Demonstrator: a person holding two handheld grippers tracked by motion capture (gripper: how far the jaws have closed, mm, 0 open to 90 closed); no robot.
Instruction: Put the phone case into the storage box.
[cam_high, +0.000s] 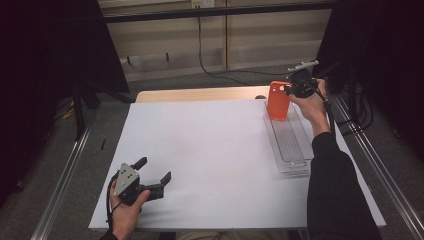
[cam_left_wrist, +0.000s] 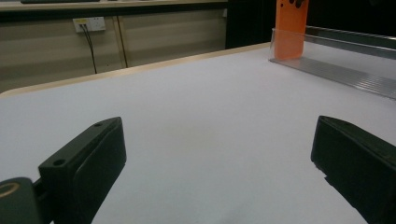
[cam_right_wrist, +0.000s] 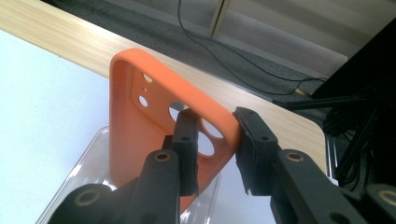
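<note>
Right gripper (cam_right_wrist: 215, 140) straddles the top corner of the orange phone case (cam_right_wrist: 140, 135), its jaws narrow; one appears just off the rim, so whether the grip is loosening I cannot tell for certain. Case stands upright at the far end of the clear tray (cam_high: 292, 145), apparently placed; release and withdrawal remain, in my judgement. Right hand (cam_high: 312, 102) is raised with its forearm reaching forward. Left gripper (cam_high: 150, 172) rests low near the table's front edge, jaws wide and empty.
</note>
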